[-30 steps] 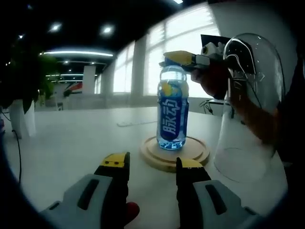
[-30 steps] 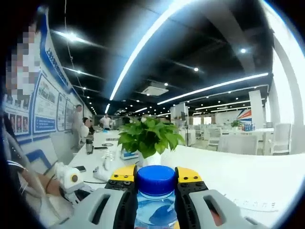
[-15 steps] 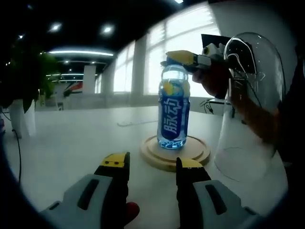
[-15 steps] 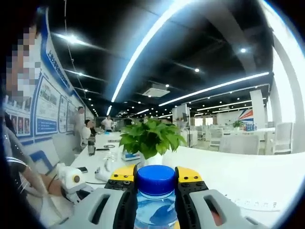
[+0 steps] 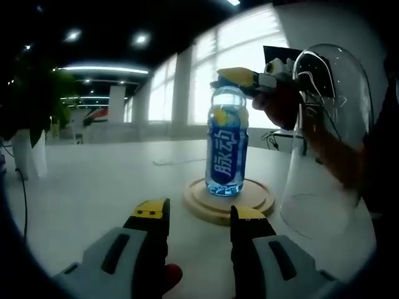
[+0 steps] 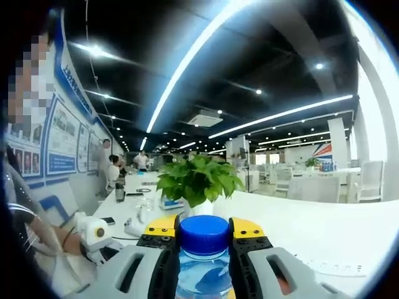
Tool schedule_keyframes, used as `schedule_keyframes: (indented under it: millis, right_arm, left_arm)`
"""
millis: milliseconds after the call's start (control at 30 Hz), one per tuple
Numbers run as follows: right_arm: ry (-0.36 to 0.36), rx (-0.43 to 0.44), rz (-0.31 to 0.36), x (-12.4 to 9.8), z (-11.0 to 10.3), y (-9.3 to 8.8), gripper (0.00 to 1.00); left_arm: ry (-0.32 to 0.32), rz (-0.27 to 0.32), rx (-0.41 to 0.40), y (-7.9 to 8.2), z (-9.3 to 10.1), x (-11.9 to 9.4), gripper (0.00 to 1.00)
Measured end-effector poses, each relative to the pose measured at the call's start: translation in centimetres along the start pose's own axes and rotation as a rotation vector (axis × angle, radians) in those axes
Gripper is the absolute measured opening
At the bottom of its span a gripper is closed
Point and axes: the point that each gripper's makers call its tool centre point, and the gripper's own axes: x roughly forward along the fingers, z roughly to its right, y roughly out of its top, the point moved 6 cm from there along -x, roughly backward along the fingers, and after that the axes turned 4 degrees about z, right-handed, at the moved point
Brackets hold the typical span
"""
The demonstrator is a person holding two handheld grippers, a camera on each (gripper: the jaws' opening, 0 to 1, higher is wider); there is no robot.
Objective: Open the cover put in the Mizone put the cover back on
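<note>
Now my right gripper (image 6: 202, 235) fingers squeeze the Mizone bottle (image 5: 226, 144) cap to stand it on the wooden base (image 5: 228, 199), while my left gripper (image 5: 196, 218) fingers wait apart.

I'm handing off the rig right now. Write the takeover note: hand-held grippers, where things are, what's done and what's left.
Right hand-held gripper: shut on the bottle at its blue cap.
Left hand-held gripper: open, holding nothing, low in front of the base.
Bottle: upright on the round wooden base, on the white table.
Glass cover: off, standing on the table to the right of the base in the left gripper view.
Done: cover off, bottle on base.
Left: release the bottle, put the cover back on.
</note>
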Motion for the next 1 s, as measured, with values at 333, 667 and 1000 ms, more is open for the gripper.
schedule_keyframes:
  millis: [333,667,1000]
  right_arm:
    - [0.003,0.004,0.005,-0.1,-0.9,-0.2,0.24]
    - [0.004,-0.028,0.004,-0.3,-2.4,-0.6,0.24]
    - [-0.018,-0.052,-0.013,-0.9,-0.6,-0.1,0.25]
  left_arm:
    - [0.009,0.016,0.0,0.3,-0.1,-0.2,0.31]
    - [0.016,0.038,-0.002,0.6,-0.3,-0.2,0.3]
    - [0.017,0.045,-0.02,0.6,-0.2,-0.1,0.28]
